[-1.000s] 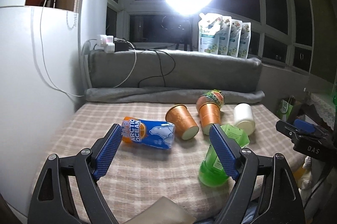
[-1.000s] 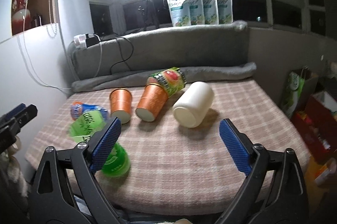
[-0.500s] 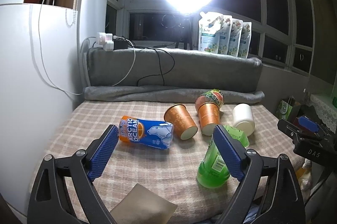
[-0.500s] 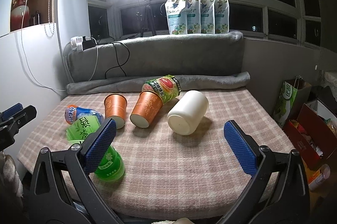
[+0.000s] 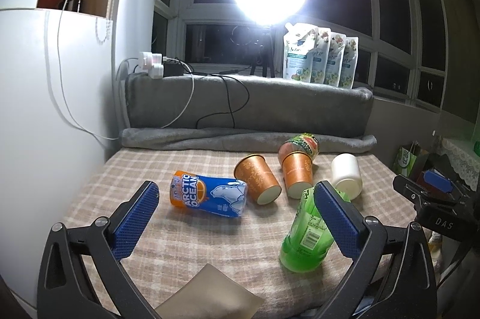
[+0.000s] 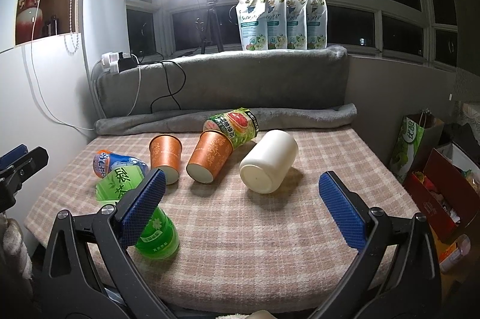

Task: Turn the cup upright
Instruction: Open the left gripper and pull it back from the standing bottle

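Several cups lie on their sides on a checked cloth-covered table (image 6: 270,244). A white cup (image 6: 268,166) lies with its base toward me, also in the left wrist view (image 5: 346,173). Two orange paper cups (image 6: 166,157) (image 6: 210,158) lie left of it, also in the left wrist view (image 5: 258,179) (image 5: 297,173). My right gripper (image 6: 243,209) is open and empty, near of the white cup. My left gripper (image 5: 237,218) is open and empty, near of a blue and orange Arctic Ocean cup (image 5: 208,194).
A green bottle (image 5: 306,238) lies tilted by the left gripper's right finger, also in the right wrist view (image 6: 144,217). A green printed cup (image 6: 232,125) lies behind the orange cups. A grey blanket roll (image 6: 225,118) lines the far edge. Boxes and bags (image 6: 435,169) stand right of the table.
Both grippers have drawn back and up a little, so more of the table shows. The cups have not moved.
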